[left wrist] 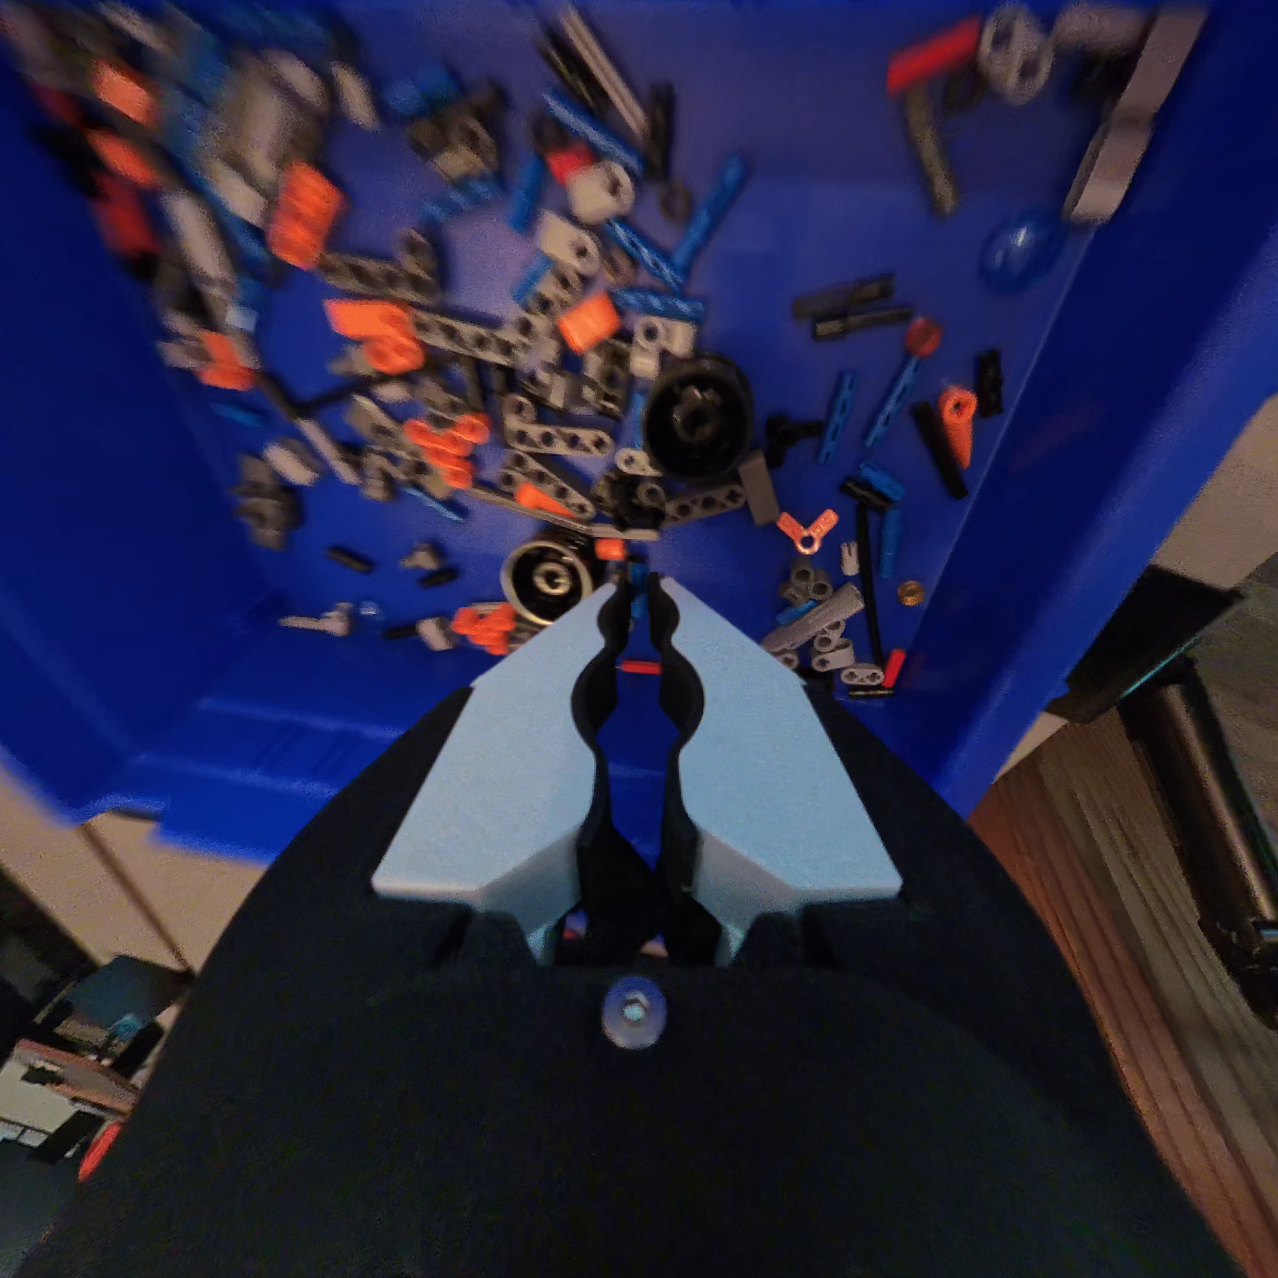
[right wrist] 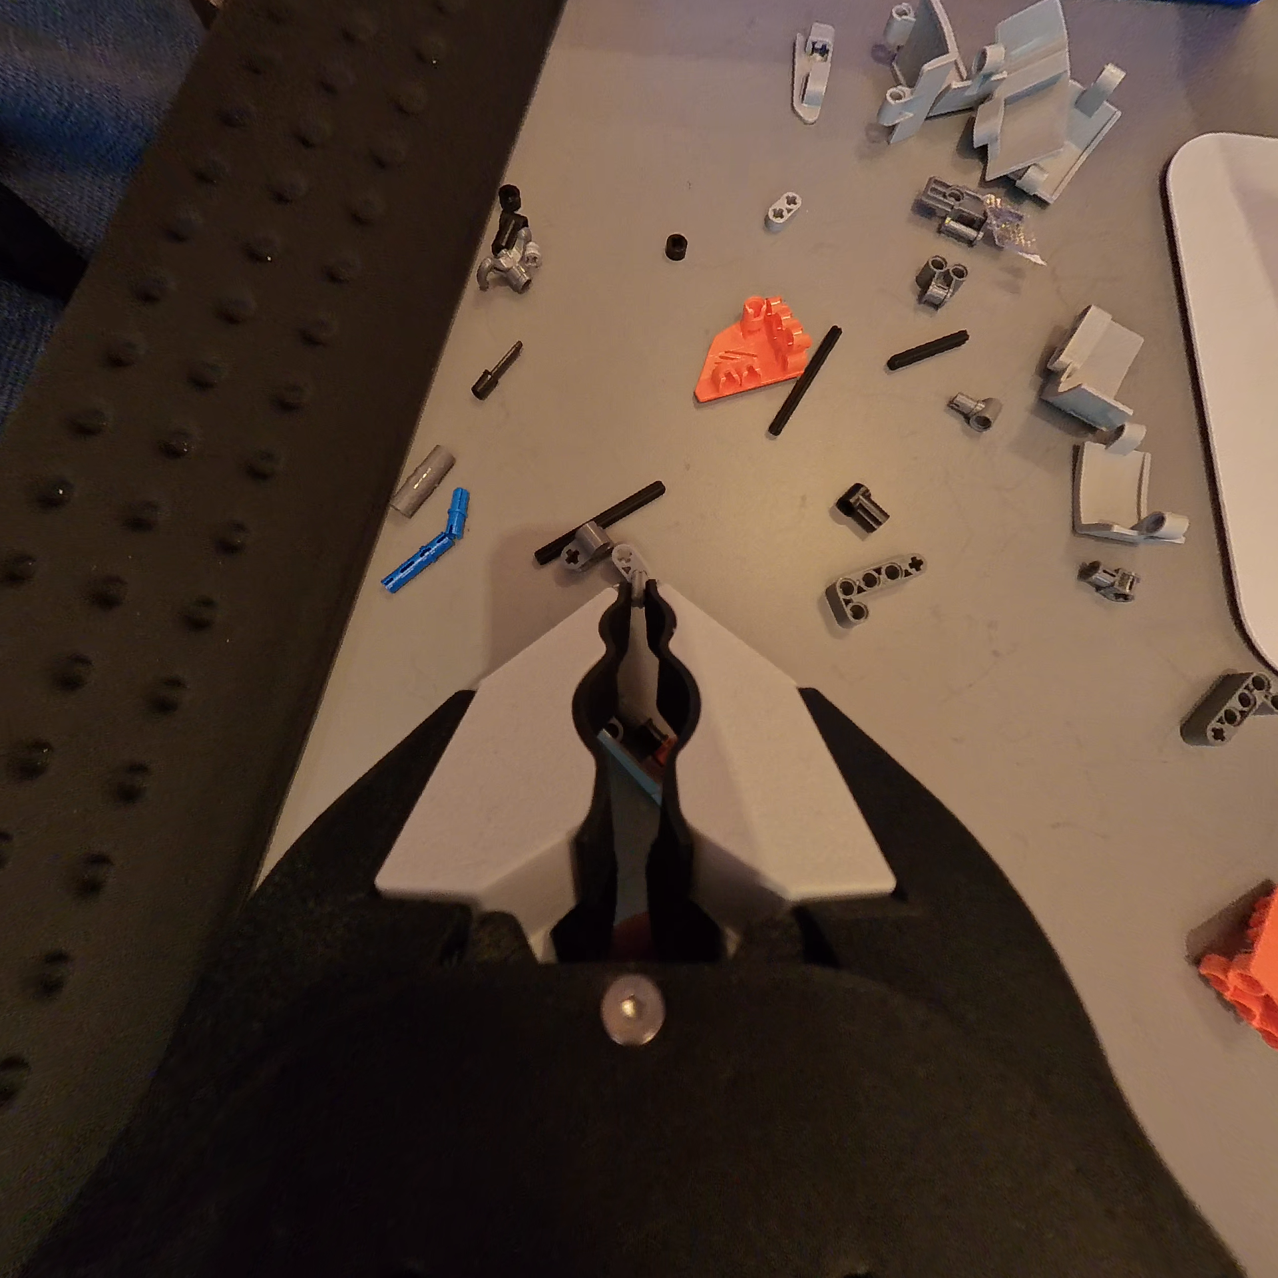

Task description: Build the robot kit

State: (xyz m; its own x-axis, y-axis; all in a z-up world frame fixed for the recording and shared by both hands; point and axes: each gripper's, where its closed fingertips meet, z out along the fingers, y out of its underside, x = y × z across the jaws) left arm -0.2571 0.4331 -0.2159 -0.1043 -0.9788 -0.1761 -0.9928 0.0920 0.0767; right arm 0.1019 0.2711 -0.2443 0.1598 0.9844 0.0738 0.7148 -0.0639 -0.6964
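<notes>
In the left wrist view my left gripper (left wrist: 637,588) is shut on a small blue pin (left wrist: 637,584) and hangs over a blue bin (left wrist: 138,588). The bin holds several loose building parts in grey, black, blue and orange, among them a black wheel (left wrist: 698,418) and a smaller wheel (left wrist: 550,581) just left of the tips. In the right wrist view my right gripper (right wrist: 637,593) is shut on a small grey connector (right wrist: 628,561) over a grey table (right wrist: 691,173). Just beyond it lies a black axle (right wrist: 608,519) with a grey connector (right wrist: 586,545) on it.
On the table lie an orange panel (right wrist: 754,359), blue pins (right wrist: 432,543), black axles (right wrist: 806,380), a grey angled beam (right wrist: 871,588) and light grey panels (right wrist: 1003,97). A black studded mat (right wrist: 207,415) runs along the left. A white tray (right wrist: 1231,346) stands at the right edge. There is about 40 cm between the tips of the two grippers.
</notes>
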